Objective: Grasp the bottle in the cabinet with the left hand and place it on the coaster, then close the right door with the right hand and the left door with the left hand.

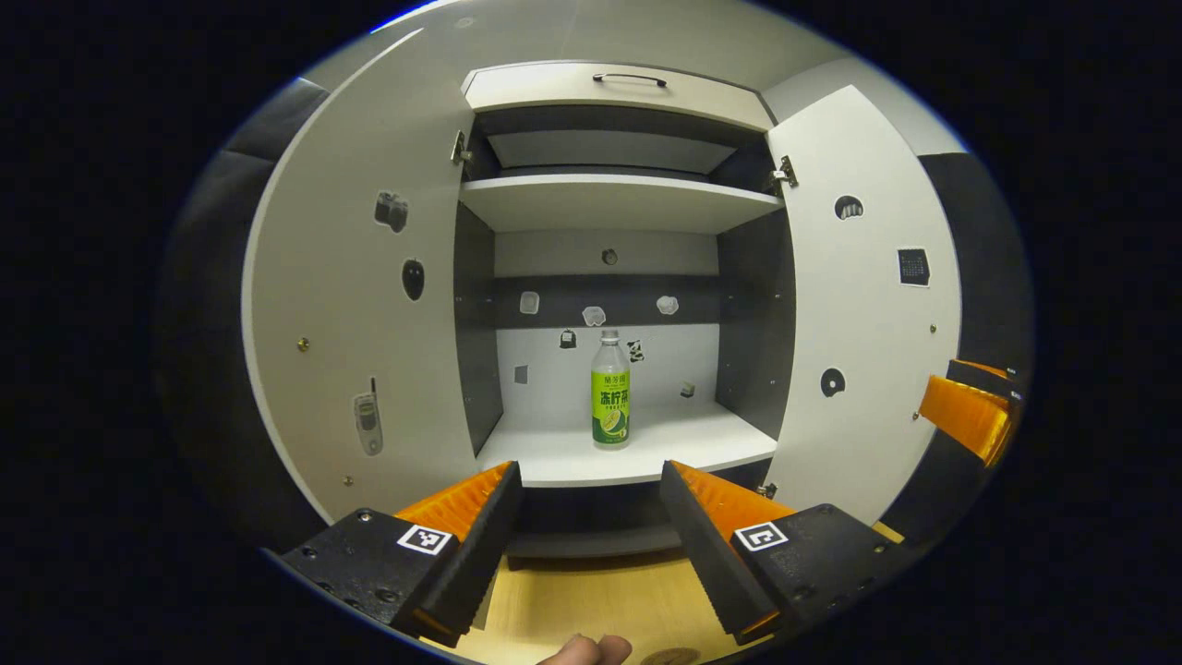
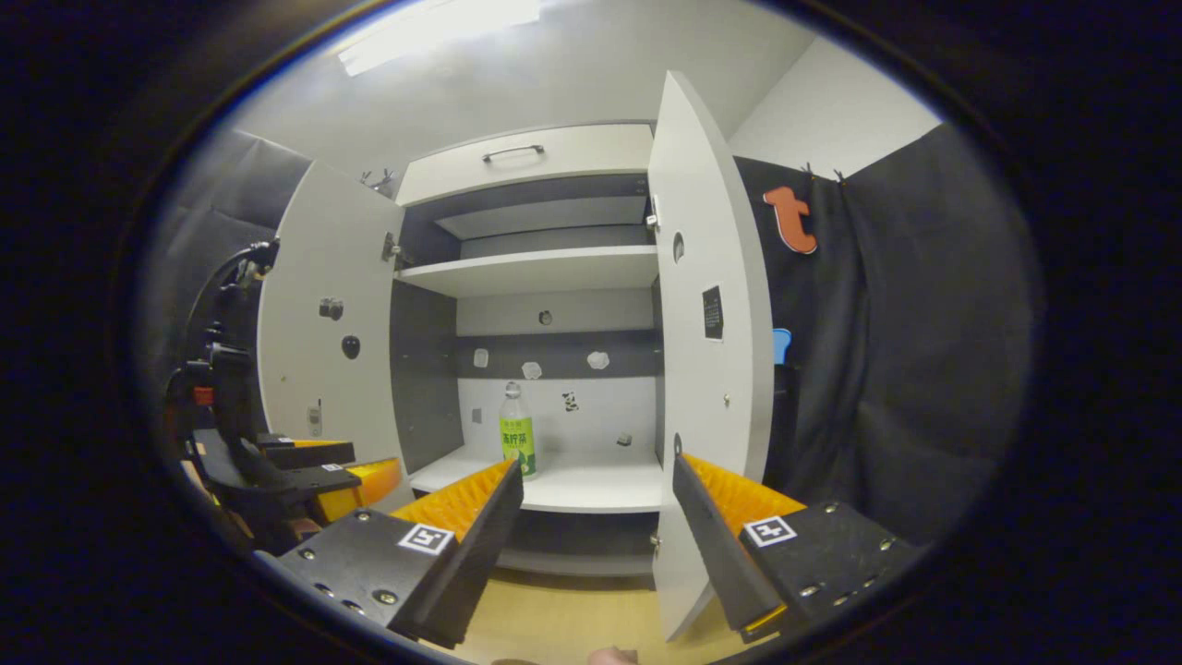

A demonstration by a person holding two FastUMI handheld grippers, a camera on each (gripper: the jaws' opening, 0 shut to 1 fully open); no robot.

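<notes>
Fingers of the left hand-held gripper (image 1: 591, 545) spread wide, empty, aimed at the bottle.

Upright on the cabinet's lower shelf (image 1: 637, 453) stands the green-labelled bottle (image 1: 610, 392), untouched and well apart from both tools. Left door (image 1: 355, 314) and right door (image 1: 863, 305) both hang open. Out to the right, the right hand-held gripper (image 2: 596, 545) is also spread wide and holds nothing. A coaster (image 1: 671, 657) seems to peek in on the wooden worktop (image 1: 591, 600) below. Judged from this, nothing is done yet: grasp, placing and both closings remain.

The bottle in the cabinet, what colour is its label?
The bottle has a bright green and yellow label; the left gripper view shows it best.
</notes>
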